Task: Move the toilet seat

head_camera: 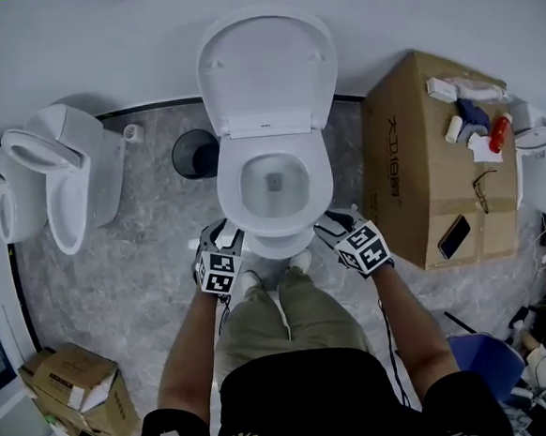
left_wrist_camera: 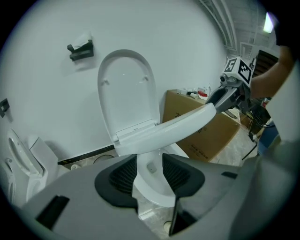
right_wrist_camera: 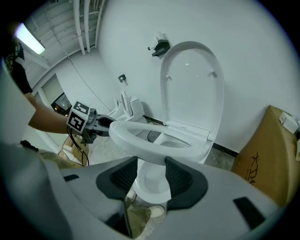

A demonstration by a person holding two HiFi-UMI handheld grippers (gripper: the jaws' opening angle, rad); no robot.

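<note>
Floor (head_camera: 136, 270): grey, stone-patterned, meeting the white wall along a dark strip. Standing directly on it are the toilet (head_camera: 275, 184) at centre against the wall, a second toilet (head_camera: 63, 182) off to my left, and a round black bin (head_camera: 193, 155) between the two near the wall. A large cardboard box (head_camera: 411, 183) sits just beside the toilet on my right and a smaller cardboard box (head_camera: 75, 388) at lower left. My shoes (head_camera: 250, 282) are planted just in front of the toilet's base; a blue container (head_camera: 487, 360) sits at lower right, too unclear to identify.
</note>
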